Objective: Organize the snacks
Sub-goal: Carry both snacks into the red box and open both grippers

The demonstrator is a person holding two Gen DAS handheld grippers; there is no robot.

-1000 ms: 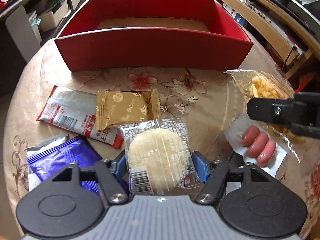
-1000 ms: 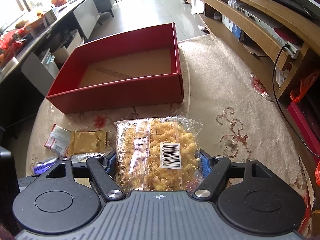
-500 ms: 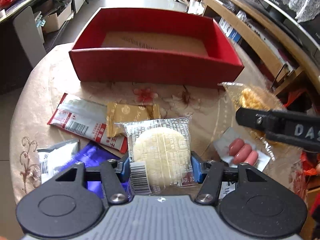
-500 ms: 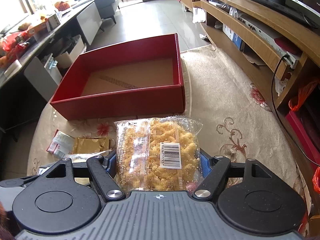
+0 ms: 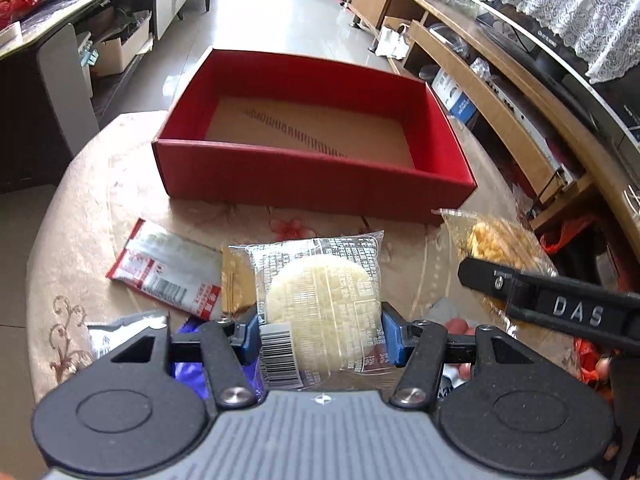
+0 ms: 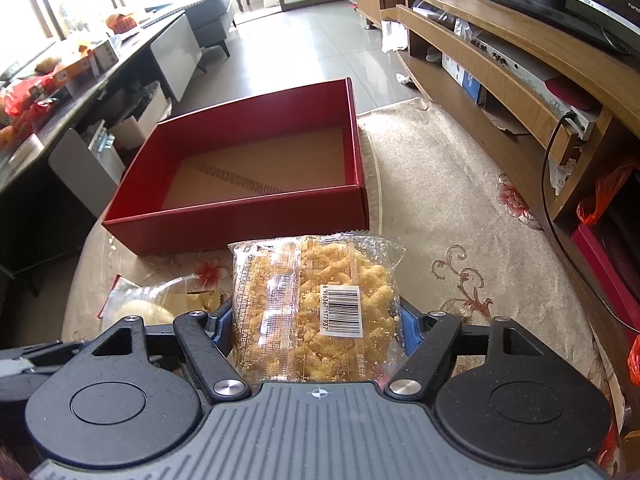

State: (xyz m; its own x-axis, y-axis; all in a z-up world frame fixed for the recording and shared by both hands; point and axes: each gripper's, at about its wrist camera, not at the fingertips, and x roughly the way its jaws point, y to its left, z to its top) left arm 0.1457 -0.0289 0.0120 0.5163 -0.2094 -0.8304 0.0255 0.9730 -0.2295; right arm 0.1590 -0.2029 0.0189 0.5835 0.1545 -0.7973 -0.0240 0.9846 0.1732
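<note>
Right now my left gripper (image 5: 320, 334) has its blue pads (image 5: 391, 336) pinched against both sides of a clear packet holding a round pale rice cake (image 5: 320, 304), barcode end nearest me, the packet lifted above the table (image 5: 80, 216). Over on my right gripper (image 6: 316, 330), the jaws squeeze a clear bag of golden crunchy snacks (image 6: 312, 308), barcode label facing up. Just under and behind my left jaws I see a purple wrapper (image 5: 188, 364) and a silvery packet (image 5: 120, 328) at the near left, and a glimpse of pink sausages (image 5: 460, 326) at the near right. A little further out, a gold wrapper (image 5: 236, 284) peeks from behind the rice cake, touching a red-and-silver sachet (image 5: 164, 276) that lies flat on the floral cloth. Beyond all that sits the red box (image 5: 312, 182), open-topped, its brown cardboard floor bare, near wall facing me. Past the table, tiled floor runs back, with a wooden TV unit (image 6: 500, 52) along the right.
</note>
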